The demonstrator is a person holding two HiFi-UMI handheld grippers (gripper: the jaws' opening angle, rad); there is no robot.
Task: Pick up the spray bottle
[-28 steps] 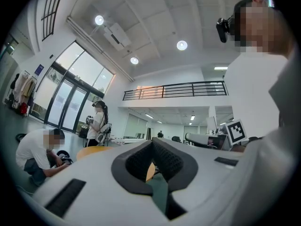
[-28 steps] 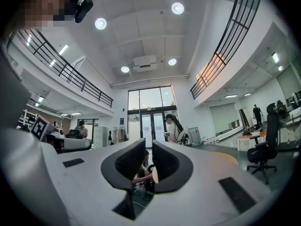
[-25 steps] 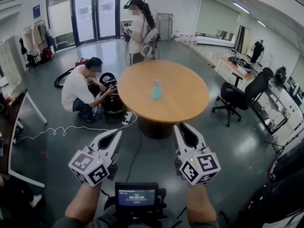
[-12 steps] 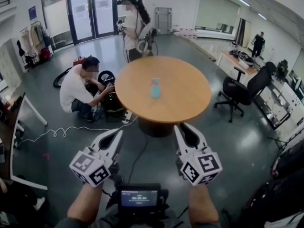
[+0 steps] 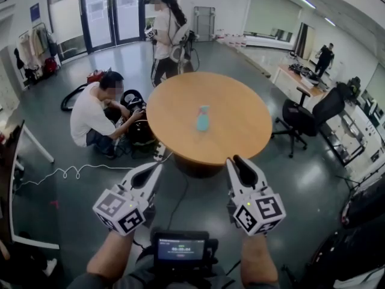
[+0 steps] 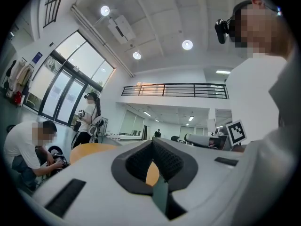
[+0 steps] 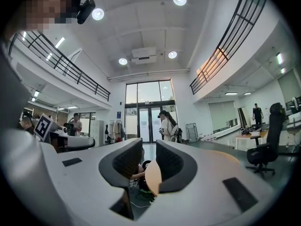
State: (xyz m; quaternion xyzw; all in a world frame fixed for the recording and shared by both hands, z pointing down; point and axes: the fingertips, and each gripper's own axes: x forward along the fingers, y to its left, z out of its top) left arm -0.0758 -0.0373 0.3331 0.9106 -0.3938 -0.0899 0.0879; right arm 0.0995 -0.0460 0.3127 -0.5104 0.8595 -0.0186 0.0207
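The spray bottle [image 5: 203, 120] is the only container to see. It stands upright near the middle of the round wooden worktop [image 5: 240, 125], with bare wood all around it. It is light blue-green with a small pinkish top. It is too far away to tell if there is anything inside it.

Both tools are held low over the grey floor [image 5: 198, 203], in front of the worktop and well apart from the spray bottle. They point level at the worktop. The left tool [image 5: 157, 168] has its jaws pressed together, with nothing in them. The right tool [image 5: 239, 161] has its jaws a little apart, and nothing is between them. Through that gap, the right gripper view shows the edge of the worktop and some floor. Each tool has a white cube [image 5: 120, 211] with black squares at its back end, and a bare arm [image 5: 111, 256] holds each one. A small screen [image 5: 180, 248] sits between the arms.

To the left of the worktop, a kneeling person [image 5: 90, 110] in a white shirt is busy with some black gear [image 5: 139, 122] on the floor. Behind the worktop, a standing person [image 5: 163, 35] in a white top is near the glass doors [image 5: 111, 11]. A white cable [image 5: 66, 172] lies in loops on the floor at the left. A black chair [image 5: 307, 116] on wheels stands to the right of the worktop.
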